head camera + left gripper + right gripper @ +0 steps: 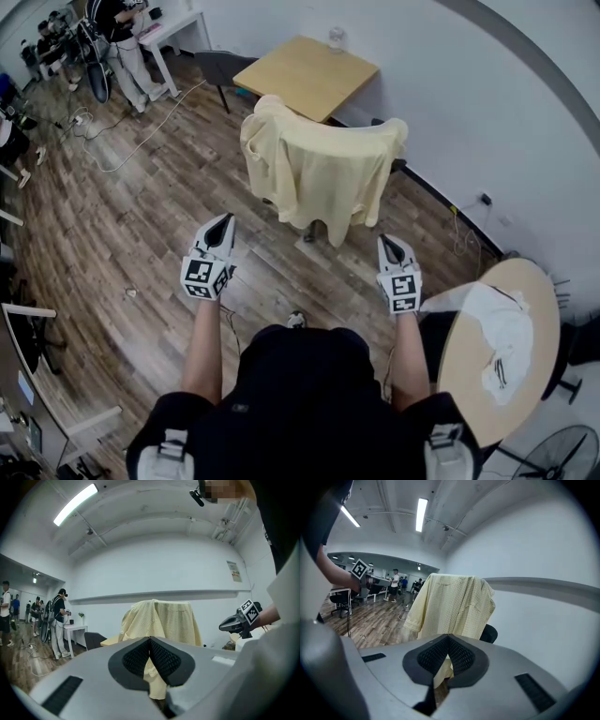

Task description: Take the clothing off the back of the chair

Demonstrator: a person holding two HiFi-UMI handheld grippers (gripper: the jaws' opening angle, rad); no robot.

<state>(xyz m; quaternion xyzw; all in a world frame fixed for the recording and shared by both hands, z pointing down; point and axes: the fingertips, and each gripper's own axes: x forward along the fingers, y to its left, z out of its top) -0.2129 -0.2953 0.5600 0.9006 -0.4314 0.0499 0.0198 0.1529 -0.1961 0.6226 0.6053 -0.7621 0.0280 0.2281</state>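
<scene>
Wood floor point(122, 234) ahead, yellow shirt point(323, 169) draped over the chair point(490, 633) back, well apart from left gripper point(223, 221) and right gripper point(388, 243) — both sets of jaws pressed together, empty — so I'd open up, pinch each shoulder, lift straight up.

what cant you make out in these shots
Chair: head view, mostly hidden under the shirt.
Small item on the square table: head view, too small to name.
Shirt's lower part: left gripper view, partly hidden behind the shut left gripper.
Fan: head view, cut off by the corner.
</scene>
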